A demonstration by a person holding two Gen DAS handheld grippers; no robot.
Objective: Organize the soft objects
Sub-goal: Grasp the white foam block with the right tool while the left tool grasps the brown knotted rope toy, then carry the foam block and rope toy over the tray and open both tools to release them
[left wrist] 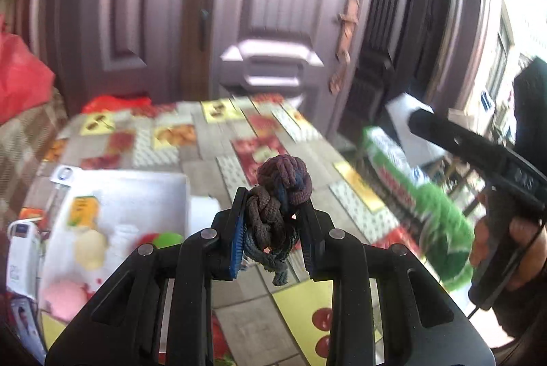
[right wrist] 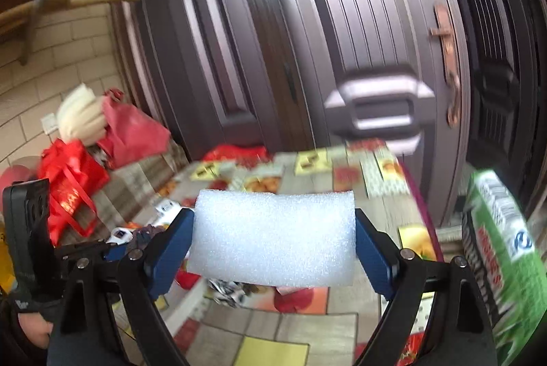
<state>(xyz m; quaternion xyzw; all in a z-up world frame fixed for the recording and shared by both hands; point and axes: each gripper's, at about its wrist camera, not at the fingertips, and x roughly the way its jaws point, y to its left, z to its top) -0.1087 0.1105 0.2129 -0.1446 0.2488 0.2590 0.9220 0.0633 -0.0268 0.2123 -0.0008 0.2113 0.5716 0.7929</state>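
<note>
My left gripper is shut on a knotted rope toy, purple-brown with blue strands, held above the patterned table. My right gripper is shut on a white foam block, held above the same table. The right gripper's black body shows at the right of the left wrist view. The left gripper's body shows at the left of the right wrist view.
A white tray at the left holds soft toys: a cream one, a pink one, an orange one. A green carton stands at the table's right edge. Red bags lie at the left. A dark door stands behind.
</note>
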